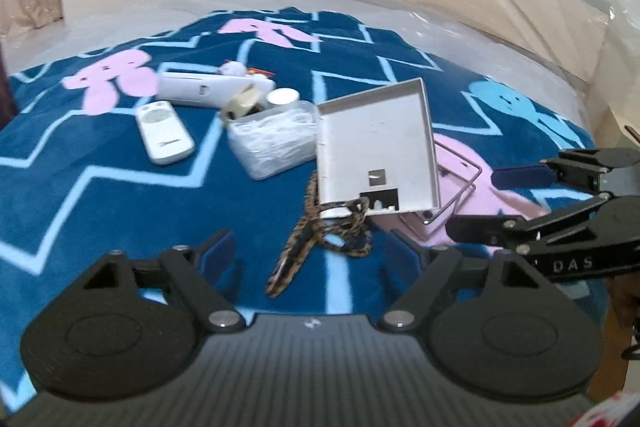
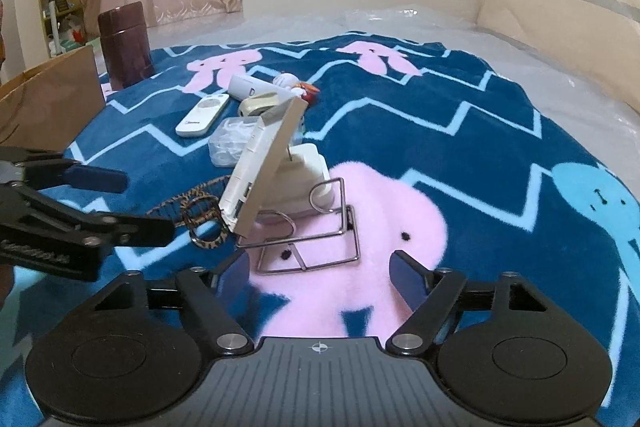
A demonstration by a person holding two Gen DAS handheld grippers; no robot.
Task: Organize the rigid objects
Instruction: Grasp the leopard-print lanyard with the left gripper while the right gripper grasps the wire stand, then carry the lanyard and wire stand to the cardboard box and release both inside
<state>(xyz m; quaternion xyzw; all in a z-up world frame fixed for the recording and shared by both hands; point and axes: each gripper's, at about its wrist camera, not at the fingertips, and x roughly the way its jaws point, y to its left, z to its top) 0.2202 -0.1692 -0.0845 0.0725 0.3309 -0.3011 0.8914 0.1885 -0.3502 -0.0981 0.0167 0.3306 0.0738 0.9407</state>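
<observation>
I pick the white square tray [image 1: 376, 143] as my landmark: it stands tilted on edge, propped against a white block [image 2: 298, 183] on the pink patch of the blue zigzag blanket [image 1: 100, 195]. My left gripper [image 1: 310, 255] hangs just short of the tray's lower edge, jaws apart and holding nothing, a braided leopard-print cord [image 1: 320, 239] lying between them. My right gripper [image 2: 320, 269] sits on the tray's other side, jaws likewise parted and empty, over the wire stand [image 2: 312, 235] at the tray's foot.

My worries now. That tray looks barely balanced; I judge a nudge from either finger could topple it flat or slide it off the block. The cord loops right under the tray's bottom edge, so if I pinch there I may catch cord with it and drag the tangle along. The wire stand is thin and springy-looking; a grab on one rail might flip it.

Beyond the tray lie a clear plastic box [image 1: 274, 139], a white remote [image 1: 164, 131] and a long white case [image 1: 208, 89], all close together, so a swinging tray could knock them.
</observation>
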